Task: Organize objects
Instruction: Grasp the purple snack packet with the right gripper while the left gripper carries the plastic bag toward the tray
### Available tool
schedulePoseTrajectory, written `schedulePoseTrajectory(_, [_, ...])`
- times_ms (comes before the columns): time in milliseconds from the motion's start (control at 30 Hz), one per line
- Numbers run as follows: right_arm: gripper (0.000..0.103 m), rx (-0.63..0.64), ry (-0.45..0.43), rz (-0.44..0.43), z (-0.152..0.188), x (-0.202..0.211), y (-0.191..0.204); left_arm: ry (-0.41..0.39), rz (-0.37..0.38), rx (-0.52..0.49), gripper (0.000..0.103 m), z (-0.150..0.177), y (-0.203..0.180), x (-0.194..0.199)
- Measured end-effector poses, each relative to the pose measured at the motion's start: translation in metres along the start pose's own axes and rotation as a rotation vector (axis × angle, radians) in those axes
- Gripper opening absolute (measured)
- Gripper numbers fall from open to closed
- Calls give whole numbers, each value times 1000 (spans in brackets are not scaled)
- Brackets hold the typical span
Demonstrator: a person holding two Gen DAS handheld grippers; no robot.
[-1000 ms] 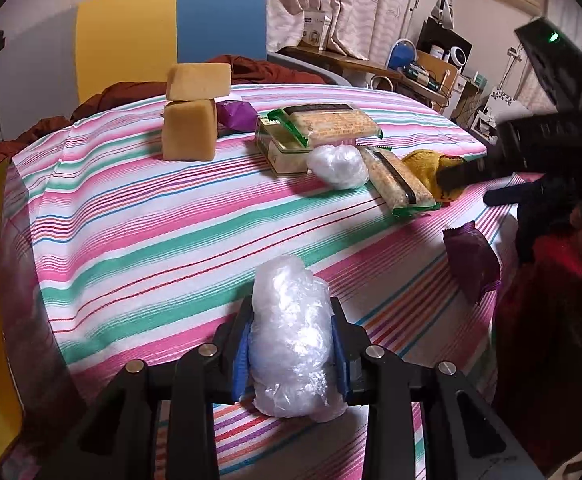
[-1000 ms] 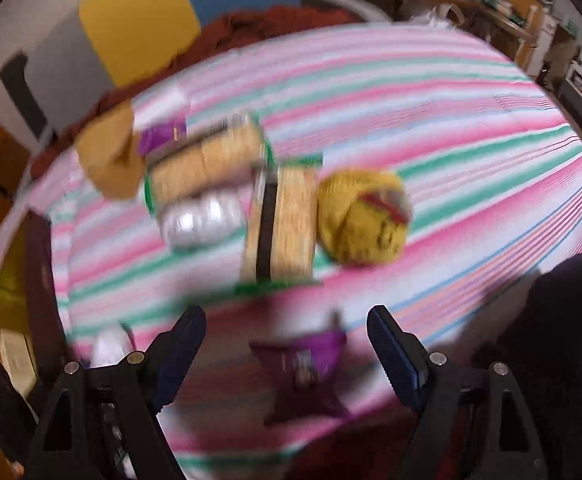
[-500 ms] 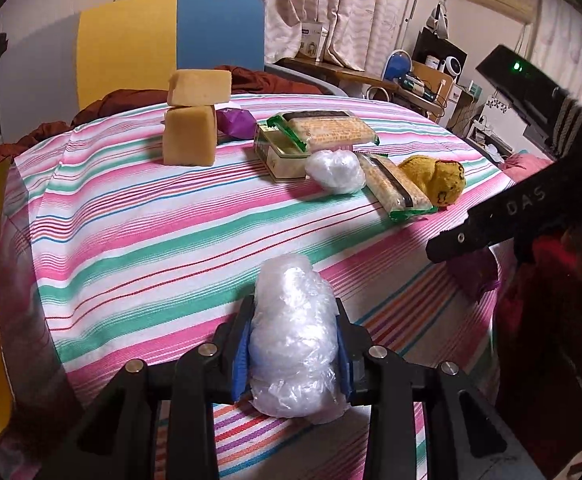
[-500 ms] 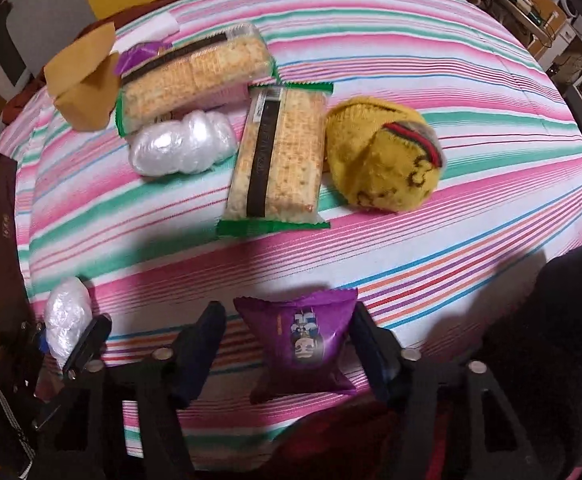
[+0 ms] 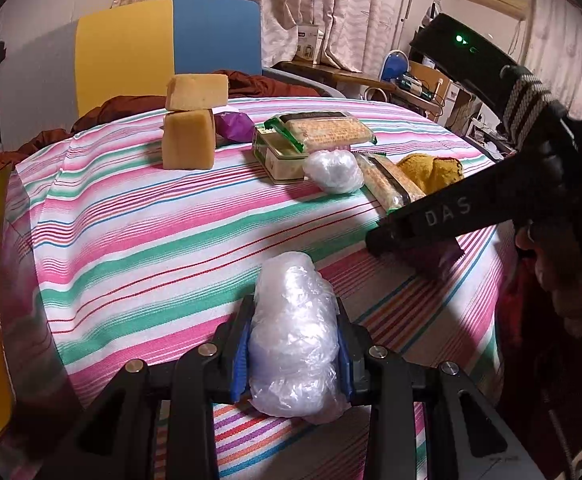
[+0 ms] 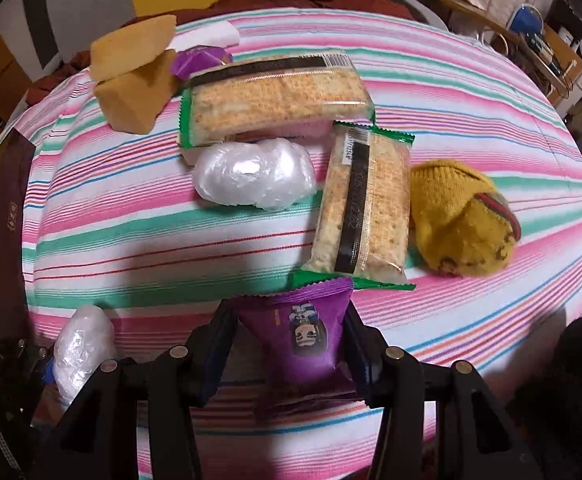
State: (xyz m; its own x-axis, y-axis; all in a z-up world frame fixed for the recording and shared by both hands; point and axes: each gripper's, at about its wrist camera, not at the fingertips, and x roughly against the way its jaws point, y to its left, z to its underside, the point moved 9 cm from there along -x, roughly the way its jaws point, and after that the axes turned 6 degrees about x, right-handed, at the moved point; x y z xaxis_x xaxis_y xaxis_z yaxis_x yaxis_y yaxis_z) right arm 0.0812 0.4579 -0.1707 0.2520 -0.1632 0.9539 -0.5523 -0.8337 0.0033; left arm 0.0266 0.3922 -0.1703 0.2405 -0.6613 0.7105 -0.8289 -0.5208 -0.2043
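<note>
- Right gripper [image 6: 289, 344] has come down since a second ago; its jaws now pinch the purple snack packet [image 6: 305, 336] at the near tabletop [image 6: 139, 240] edge.
- Left gripper [image 5: 293, 344]: jaws clamp the plastic-wrapped bundle [image 5: 295, 336].
- Step: pickups done. Next, likely carry each beside its match.

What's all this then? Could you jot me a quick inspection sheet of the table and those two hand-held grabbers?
Surface: striped tablecloth, round table.
Job's things: purple snack packet; plastic-wrapped bundle; second plastic bundle; two cracker packs; yellow knitted toy; two stacked sponges; small tin.
Clutter: brown cloth at far edge.
Tools: left tool shut on plastic-wrapped bundle; right tool shut on purple snack packet.
Cables: nothing seen.
Surroundings: curtains, yellow-and-blue chair back.
</note>
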Motion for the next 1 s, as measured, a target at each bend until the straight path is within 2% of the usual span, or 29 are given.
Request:
schedulePoseTrajectory(100, [52, -18, -9, -34, 2, -1, -5, 0, -6, -1, 36, 0, 0, 0])
schedulePoseTrajectory(233, [53, 10, -23, -10, 3, -1, -4, 11, -14, 8, 35, -1, 0, 0])
schedulePoseTrajectory(633, [52, 30, -37, -13, 10, 3, -6, 43, -63, 4, 34, -1, -3, 11])
schedulePoseTrajectory(700, [52, 35, -41, -25, 7, 3, 1, 30, -55, 8, 34, -4, -7, 21])
schedulePoseTrajectory(767, [52, 58, -44, -39, 11, 2, 25, 10, -54, 7, 34, -7, -9, 32])
schedulePoseTrajectory(1000, [52, 102, -48, -44, 16, 1, 36, -86, -41, 46, 34, -25, -3, 88])
